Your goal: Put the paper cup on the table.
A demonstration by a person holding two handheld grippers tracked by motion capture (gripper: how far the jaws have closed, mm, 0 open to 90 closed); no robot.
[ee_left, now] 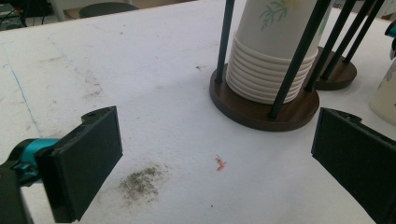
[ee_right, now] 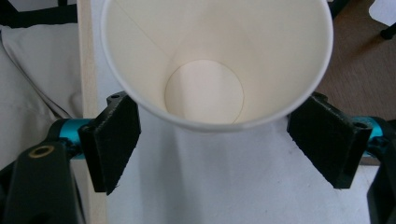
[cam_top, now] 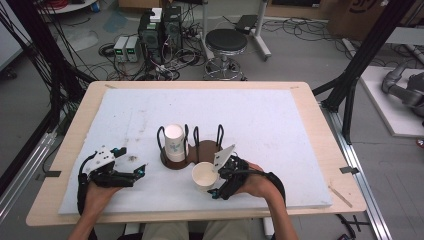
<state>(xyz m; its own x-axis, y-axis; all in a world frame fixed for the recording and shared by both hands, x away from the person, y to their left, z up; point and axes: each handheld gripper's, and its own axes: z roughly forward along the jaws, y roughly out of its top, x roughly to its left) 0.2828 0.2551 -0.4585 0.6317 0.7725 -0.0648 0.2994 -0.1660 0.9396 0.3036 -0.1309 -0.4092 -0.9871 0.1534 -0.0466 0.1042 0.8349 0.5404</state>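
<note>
Right gripper [cam_top: 216,176] grips an empty paper cup [cam_top: 204,174] (holder [cam_top: 176,161] keeps a stack).

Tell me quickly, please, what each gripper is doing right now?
Left gripper: open, holding nothing.
Right gripper: shut on the paper cup, pads at its sides.

A black stool [cam_top: 226,42] stands beyond the tabletop [cam_top: 310,100], near grey boxes [cam_top: 126,48] and tangled cables [cam_top: 175,62] on the floor.
</note>
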